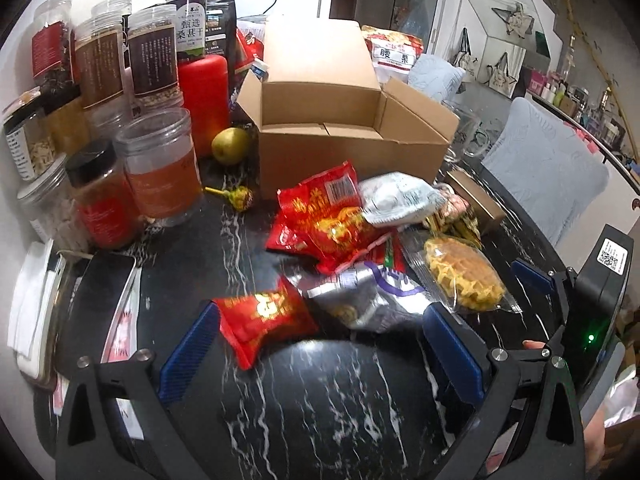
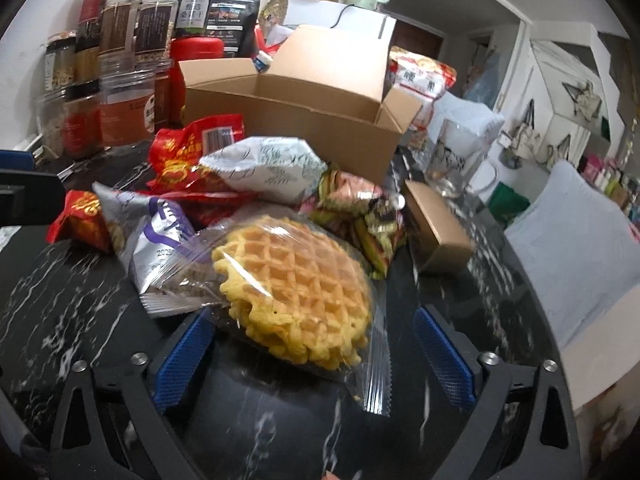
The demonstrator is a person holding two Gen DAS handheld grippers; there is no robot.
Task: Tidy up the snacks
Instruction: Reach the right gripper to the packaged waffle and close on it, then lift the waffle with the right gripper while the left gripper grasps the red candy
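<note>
A pile of snack packets lies on the black marble table [image 1: 320, 400] in front of an open cardboard box [image 1: 344, 120]. My left gripper [image 1: 320, 352] is open, its blue fingers either side of a small red packet [image 1: 266, 320]. A silver-purple packet [image 1: 372, 296], a big red bag [image 1: 324, 220] and a white packet [image 1: 396, 198] lie beyond. My right gripper [image 2: 312, 352] is open around a wrapped waffle [image 2: 296, 288], which also shows in the left wrist view [image 1: 464, 276]. The right gripper also shows in the left wrist view [image 1: 536, 276].
Jars [image 1: 160, 168] and bottles crowd the left back, with a pear [image 1: 230, 146] and a lollipop [image 1: 240, 198] near the box. A phone [image 1: 96, 308] lies at the left. A small brown box [image 2: 436, 228], a glass mug [image 2: 452, 160] and a grey cushion [image 2: 580, 248] are at the right.
</note>
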